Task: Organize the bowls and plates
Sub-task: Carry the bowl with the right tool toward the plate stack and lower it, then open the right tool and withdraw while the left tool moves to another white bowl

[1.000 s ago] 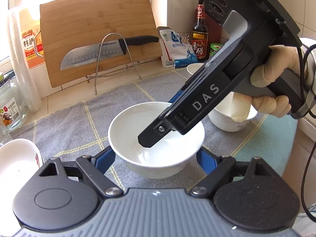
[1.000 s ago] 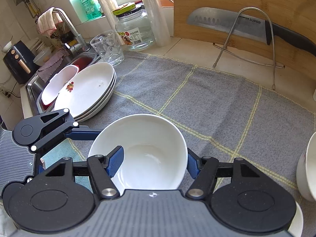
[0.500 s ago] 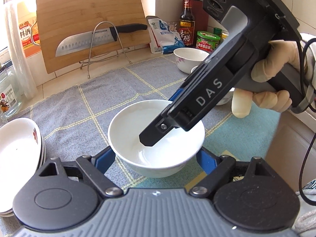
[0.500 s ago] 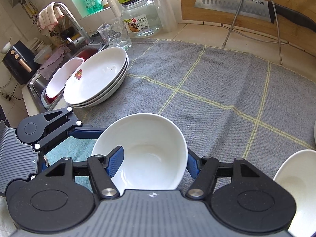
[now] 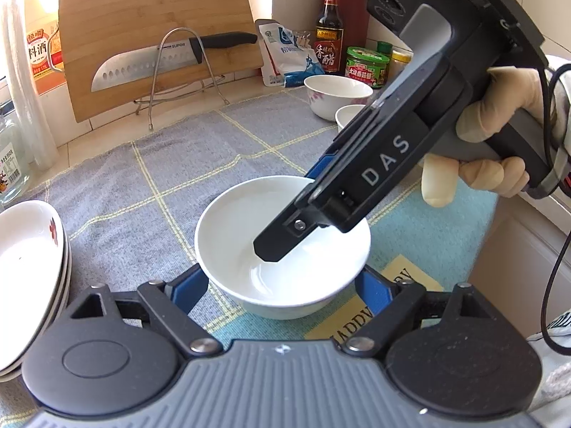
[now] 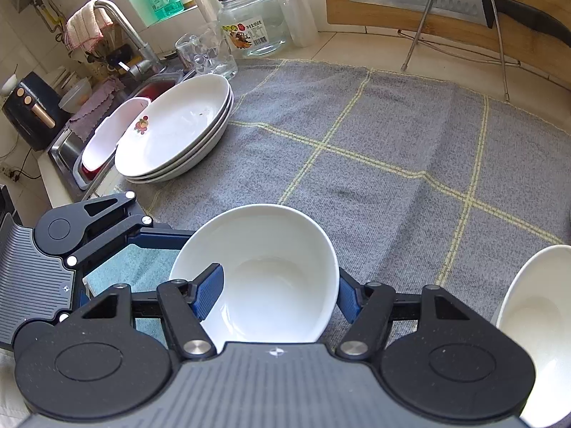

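Note:
A plain white bowl (image 5: 228,235) (image 6: 271,249) sits between both grippers, low over the grey checked towel (image 6: 374,135). My left gripper (image 5: 282,287) is shut on it, a blue pad against each outer side. My right gripper (image 6: 278,296) is shut on the same bowl, with one finger (image 5: 278,246) down inside it and the other outside the wall. A gloved hand (image 5: 499,107) holds the right gripper. A stack of white plates (image 6: 175,128) (image 5: 25,256) lies to the left. Two more bowls (image 5: 339,92) stand at the back right, and one bowl (image 6: 535,321) is close on the right.
A cutting board (image 5: 153,35) with a knife (image 5: 150,67) on a wire rack leans at the back. A glass jar (image 6: 253,21) and a tumbler (image 6: 207,57) stand by the sink (image 6: 89,135). Bottles and jars (image 5: 328,35) crowd the back right corner. A teal mat (image 5: 446,214) covers the counter's front edge.
Both grippers carried the bowl together away from the bowls at the back right, toward the front edge. The plate stack has come into the left wrist view. Neither grip changed.

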`<action>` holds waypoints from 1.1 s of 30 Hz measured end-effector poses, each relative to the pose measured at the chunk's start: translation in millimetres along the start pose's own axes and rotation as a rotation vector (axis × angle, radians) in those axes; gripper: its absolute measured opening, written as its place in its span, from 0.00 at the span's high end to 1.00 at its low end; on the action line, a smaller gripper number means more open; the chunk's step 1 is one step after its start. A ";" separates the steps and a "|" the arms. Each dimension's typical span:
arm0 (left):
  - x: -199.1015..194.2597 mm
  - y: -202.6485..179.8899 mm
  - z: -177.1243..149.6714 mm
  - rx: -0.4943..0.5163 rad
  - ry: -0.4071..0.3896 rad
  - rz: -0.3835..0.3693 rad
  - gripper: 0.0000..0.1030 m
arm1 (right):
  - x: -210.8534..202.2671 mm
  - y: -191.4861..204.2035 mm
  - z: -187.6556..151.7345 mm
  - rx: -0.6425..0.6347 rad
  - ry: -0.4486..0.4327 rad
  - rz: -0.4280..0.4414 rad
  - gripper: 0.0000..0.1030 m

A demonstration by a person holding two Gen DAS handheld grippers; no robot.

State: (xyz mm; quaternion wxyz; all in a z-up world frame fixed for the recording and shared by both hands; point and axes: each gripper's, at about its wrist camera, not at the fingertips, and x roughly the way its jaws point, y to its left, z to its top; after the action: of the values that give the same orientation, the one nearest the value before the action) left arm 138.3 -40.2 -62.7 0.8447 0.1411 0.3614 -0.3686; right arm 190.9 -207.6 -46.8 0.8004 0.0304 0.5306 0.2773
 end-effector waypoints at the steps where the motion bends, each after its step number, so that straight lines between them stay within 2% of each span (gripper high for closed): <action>1: 0.3 -0.4 0.0 0.000 0.003 0.000 0.14 | 0.2 0.0 -0.3 0.001 0.002 -0.001 0.31; 7: 1.6 -0.4 -0.8 0.001 0.003 0.000 0.14 | 0.0 -0.8 -1.0 0.001 -0.004 0.001 0.30; 9: 2.7 0.1 -1.1 0.007 0.006 -0.010 0.11 | -0.4 -0.2 -1.3 0.000 -0.012 0.015 0.24; 11: 2.8 -0.8 -2.5 0.016 0.005 -0.009 0.08 | -1.7 1.5 -1.8 -0.005 -0.027 0.008 0.08; 13: 0.6 -0.1 -3.4 0.011 -0.005 -0.020 0.07 | -2.8 3.9 -1.7 -0.016 -0.037 -0.003 0.05; 21: -15.0 2.4 -4.9 0.018 -0.032 -0.040 0.05 | -8.5 16.5 -5.5 -0.049 -0.079 -0.090 0.02; 29: -32.0 0.9 1.9 0.065 -0.080 -0.049 0.04 | -34.0 29.2 -16.9 -0.021 -0.186 -0.190 0.00; 33: -32.9 -1.1 5.5 0.105 -0.094 -0.069 0.04 | -50.3 32.5 -26.6 0.004 -0.229 -0.276 0.00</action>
State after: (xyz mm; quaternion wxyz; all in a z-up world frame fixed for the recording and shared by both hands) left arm 124.9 -26.6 -35.3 0.8391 0.1550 0.3060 -0.4222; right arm 140.2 -210.6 -5.3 0.8859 -0.0095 0.4359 0.1586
